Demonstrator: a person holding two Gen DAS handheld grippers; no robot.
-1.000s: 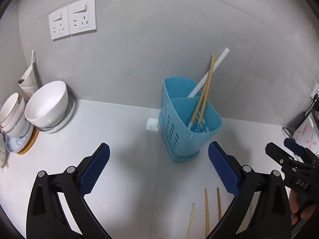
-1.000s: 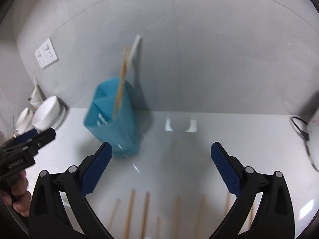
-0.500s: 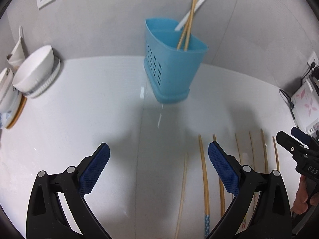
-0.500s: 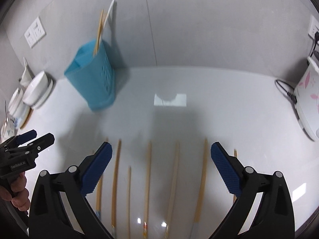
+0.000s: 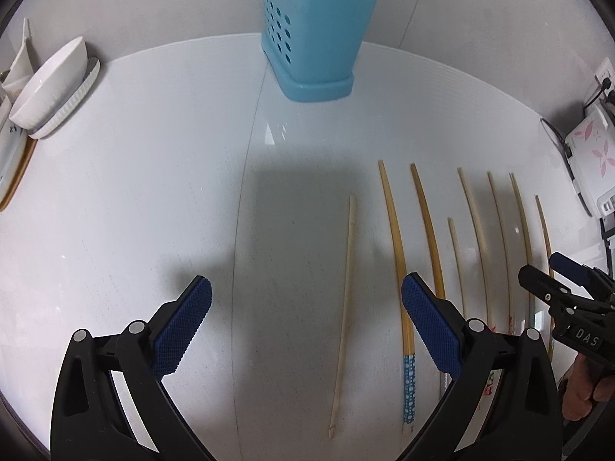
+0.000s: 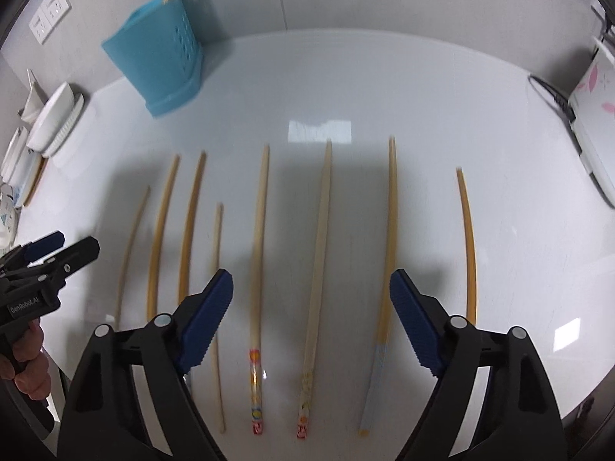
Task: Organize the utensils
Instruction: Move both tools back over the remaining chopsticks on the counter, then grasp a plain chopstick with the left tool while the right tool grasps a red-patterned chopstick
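Observation:
Several wooden chopsticks lie side by side on the white counter (image 5: 134, 192). A blue utensil holder (image 5: 313, 34) stands at the back with chopsticks and a white utensil in it; it also shows in the right wrist view (image 6: 157, 61). My left gripper (image 5: 306, 317) is open and empty above a plain pale chopstick (image 5: 344, 296) and next to a blue-dotted one (image 5: 401, 276). My right gripper (image 6: 311, 307) is open and empty above two chopsticks with patterned ends (image 6: 257, 269) (image 6: 317, 269).
White bowls and plates (image 5: 50, 80) are stacked at the left edge of the counter. A white appliance with pink flowers (image 5: 592, 150) and its cable sit at the right. Wall sockets (image 6: 48, 13) are on the grey wall.
Both grippers have pulled back from the blue holder and tilted down over the row of chopsticks, which now fills the lower part of both views. Both stayed open.

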